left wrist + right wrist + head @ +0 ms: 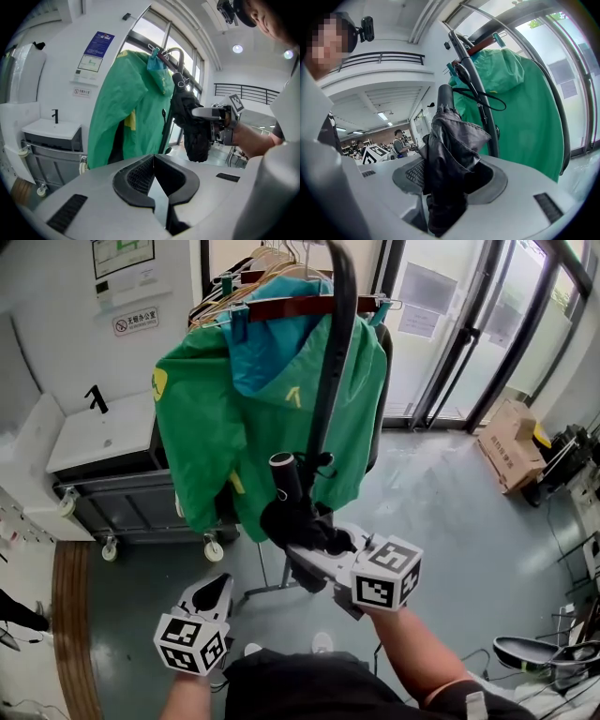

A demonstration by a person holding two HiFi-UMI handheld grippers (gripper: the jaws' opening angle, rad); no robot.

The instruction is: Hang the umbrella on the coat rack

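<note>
The right tool [312,542] grips a folded black umbrella [292,512], handle end up, just beside the coat rack's [330,362] dark upright and in front of a hanging green jacket [258,418]. The left tool [214,596] hangs low, jaws together and empty. The umbrella appears to have reached the rack. The next move likely means lifting it until its strap or handle catches a hook or the rail.

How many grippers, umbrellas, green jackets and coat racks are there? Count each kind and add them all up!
2 grippers: left gripper, right gripper
1 umbrella
1 green jacket
1 coat rack
Total: 5
</note>
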